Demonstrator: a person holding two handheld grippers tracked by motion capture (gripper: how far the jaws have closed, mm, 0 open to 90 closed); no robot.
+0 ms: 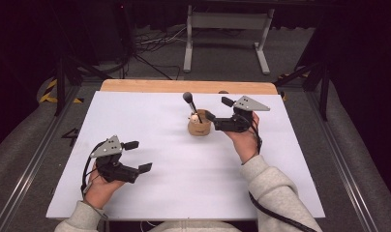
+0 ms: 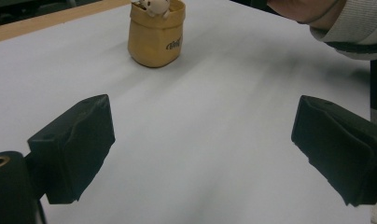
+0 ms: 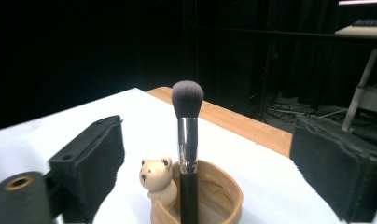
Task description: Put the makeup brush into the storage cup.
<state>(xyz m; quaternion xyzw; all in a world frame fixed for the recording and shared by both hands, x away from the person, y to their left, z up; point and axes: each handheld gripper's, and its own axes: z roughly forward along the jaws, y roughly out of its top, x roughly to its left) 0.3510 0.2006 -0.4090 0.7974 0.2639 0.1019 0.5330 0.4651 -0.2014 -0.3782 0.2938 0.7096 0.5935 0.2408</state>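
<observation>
High view: a white sheet (image 1: pixel 184 183) covers the table, with a strip of wooden table edge (image 1: pixel 184 86) exposed along the far side. A small tan holder (image 1: pixel 199 125) stands upright on the sheet, past the middle and toward the far edge. A makeup brush (image 1: pixel 189 102) stands in it, bristle head up, leaning slightly to the left. The right gripper (image 1: pixel 216 109), held in the person's right hand (image 1: pixel 244 137), sits just right of the holder; its jaws stand apart, the nearer one close beside the holder's rim, and contact cannot be determined. The left gripper (image 1: pixel 138 156), held in the left hand (image 1: pixel 100 188), sits near the front left of the sheet, well apart from the holder, jaws spread wide with nothing between them.

Left gripper view: both black jaws are wide apart over bare white sheet. The tan holder stands far ahead, upper left, bearing a small dark mark on its side. A grey sleeve (image 2: pixel 352 28) enters at upper right.

Right gripper view: the jaws stand apart on either side of the brush, neither touching it. The brush shows a dark bristle head, silver ferrule and black handle seated in the holder. A small bear figure (image 3: pixel 157 179) sits on the holder's rim, just left of the handle
</observation>
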